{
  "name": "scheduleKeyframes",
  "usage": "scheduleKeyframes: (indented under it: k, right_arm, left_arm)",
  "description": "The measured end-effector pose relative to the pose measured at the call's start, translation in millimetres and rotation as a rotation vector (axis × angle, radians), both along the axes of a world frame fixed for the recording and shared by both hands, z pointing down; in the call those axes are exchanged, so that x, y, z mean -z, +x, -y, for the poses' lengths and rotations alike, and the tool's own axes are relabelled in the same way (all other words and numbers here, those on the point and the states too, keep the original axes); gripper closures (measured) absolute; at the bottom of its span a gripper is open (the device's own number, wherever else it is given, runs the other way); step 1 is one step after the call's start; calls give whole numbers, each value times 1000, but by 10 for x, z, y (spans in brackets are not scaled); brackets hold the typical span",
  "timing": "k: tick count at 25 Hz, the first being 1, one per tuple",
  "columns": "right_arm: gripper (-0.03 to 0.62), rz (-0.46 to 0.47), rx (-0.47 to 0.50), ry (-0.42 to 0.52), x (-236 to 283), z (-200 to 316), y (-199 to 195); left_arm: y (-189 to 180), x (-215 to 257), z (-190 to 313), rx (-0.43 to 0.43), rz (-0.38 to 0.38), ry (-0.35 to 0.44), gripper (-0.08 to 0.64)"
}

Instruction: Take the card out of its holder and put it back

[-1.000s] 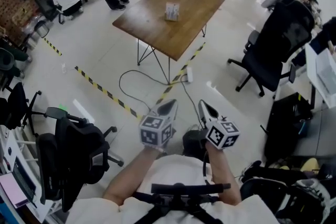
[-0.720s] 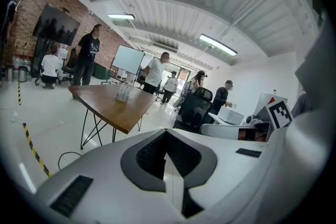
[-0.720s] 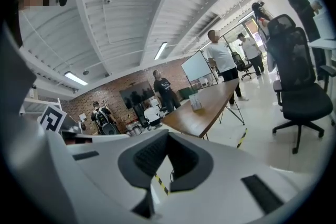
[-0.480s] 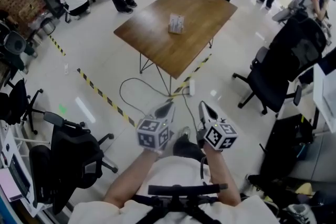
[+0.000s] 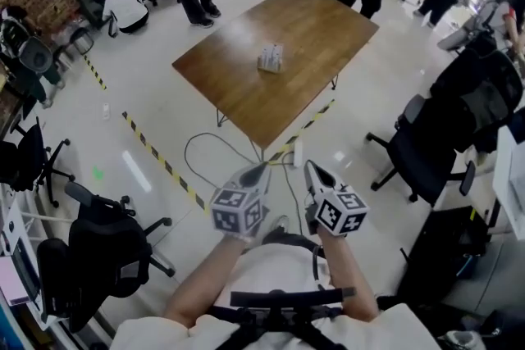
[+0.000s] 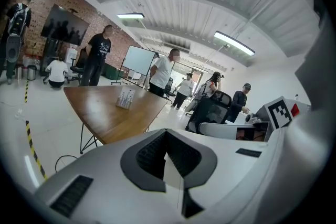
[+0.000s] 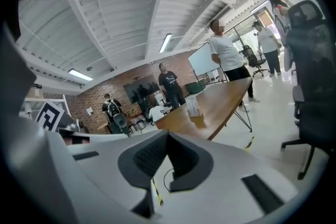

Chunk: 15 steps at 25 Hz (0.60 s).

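the small pale card [image 5: 271, 55] stands upright in its low tan holder [image 7: 197, 119] near the middle of the brown wooden tabletop [image 5: 324, 20], with nothing else on the wood around it. it is well apart from both tools, across a stretch of pale floor marked by a strip of yellow-and-black tape [image 5: 157, 160].

the left tongs [image 5: 261, 170] and the right tongs [image 5: 310, 167] are held side by side in front of the person's chest, pointing toward the tabletop. each gripper view shows its dark pads pressed together with nothing between them, so both are closed and empty, and the task's first step is not yet begun.

the card is probably thin, light and a little springy, with a smooth face that could slip between hard pads. the best hold is likely its free upper edge, pinched flat on both faces and drawn straight up along the slot. the holder looks light as well and may slide or tip, so the other tongs should steady its base. too small here to tell how tightly the slot grips.
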State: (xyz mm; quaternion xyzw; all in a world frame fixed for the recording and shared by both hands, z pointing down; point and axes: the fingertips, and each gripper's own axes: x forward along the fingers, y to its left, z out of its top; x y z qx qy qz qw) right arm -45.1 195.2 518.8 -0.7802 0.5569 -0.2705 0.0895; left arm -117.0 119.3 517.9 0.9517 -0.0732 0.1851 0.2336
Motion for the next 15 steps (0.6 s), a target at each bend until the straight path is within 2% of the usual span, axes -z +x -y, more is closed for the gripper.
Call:
scheduleKeyframes:
  k: [6,15]
  right_arm:
    - [591,6,59,34,59,87,357]
    - [589,11,133,34,-11,414,532]
  left_arm:
    - [339,18,64,39,9,17,563]
    - [501,-2,303,94,31,29,563]
